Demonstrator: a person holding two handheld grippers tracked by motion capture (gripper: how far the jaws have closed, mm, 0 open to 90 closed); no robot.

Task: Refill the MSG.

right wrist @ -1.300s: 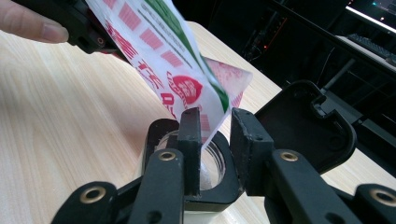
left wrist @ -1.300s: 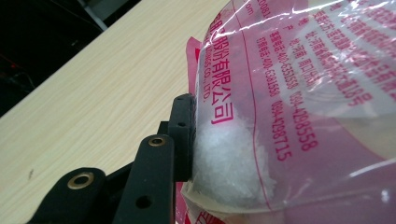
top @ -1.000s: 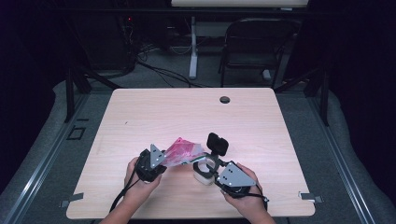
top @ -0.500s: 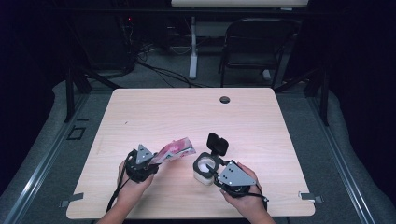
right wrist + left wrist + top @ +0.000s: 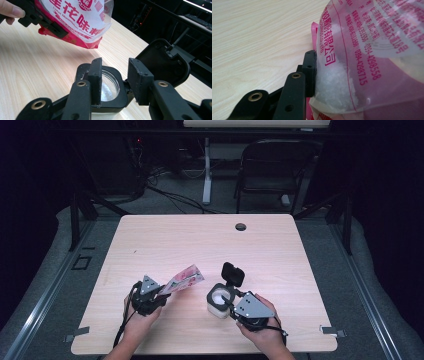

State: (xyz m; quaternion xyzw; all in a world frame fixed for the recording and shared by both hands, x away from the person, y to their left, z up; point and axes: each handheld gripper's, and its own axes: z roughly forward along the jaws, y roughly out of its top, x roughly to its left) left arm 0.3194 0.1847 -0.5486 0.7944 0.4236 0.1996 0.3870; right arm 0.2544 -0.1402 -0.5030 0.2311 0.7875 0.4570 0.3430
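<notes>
Pink bag held beside an open jar on the desk.
High view: the left claw [image 5: 161,296] grips a pink-and-clear plastic bag of white crystals [image 5: 183,279] above the pale wooden desk [image 5: 190,240], near a small square jar with a black flip lid [image 5: 220,298]. Left gripper view: a pad presses the bag [image 5: 372,57]. Right gripper view: the right claw [image 5: 115,75], jaws just widened, straddles the jar's rim [image 5: 110,86] without clamping.

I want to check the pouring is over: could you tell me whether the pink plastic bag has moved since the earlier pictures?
Yes. The pink plastic bag has drawn left, away from the open jar, held in the left gripper.
</notes>
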